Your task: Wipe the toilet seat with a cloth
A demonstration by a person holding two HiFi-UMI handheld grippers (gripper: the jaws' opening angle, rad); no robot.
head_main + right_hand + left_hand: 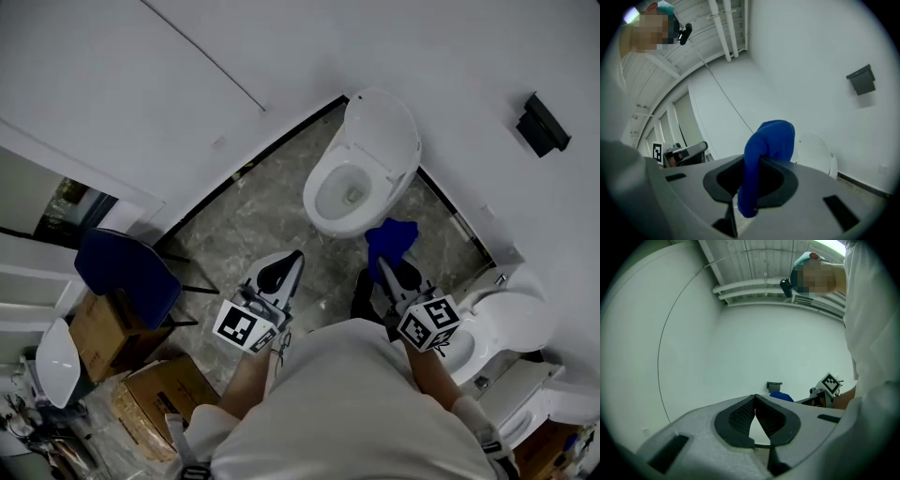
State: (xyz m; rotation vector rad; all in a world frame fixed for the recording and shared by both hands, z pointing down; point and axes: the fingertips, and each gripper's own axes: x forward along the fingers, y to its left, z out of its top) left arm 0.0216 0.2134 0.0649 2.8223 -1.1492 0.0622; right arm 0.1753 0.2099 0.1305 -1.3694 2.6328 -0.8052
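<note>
A white toilet (361,169) stands against the far wall with its lid raised and the seat ring (323,186) down around the bowl. My right gripper (386,267) is shut on a blue cloth (389,240), which hangs just short of the bowl's front right. In the right gripper view the blue cloth (764,159) sticks up between the jaws, with the toilet lid (815,157) behind it. My left gripper (286,267) is held left of the right one, above the floor, jaws shut and holding nothing. The left gripper view looks up at the wall; the jaw tips (754,397) touch.
A blue chair (127,267) and cardboard boxes (141,375) stand at the left. A second white toilet (497,328) is at the right, close to my right arm. A black box (542,124) is mounted on the right wall. Grey marbled floor (262,220) lies between me and the toilet.
</note>
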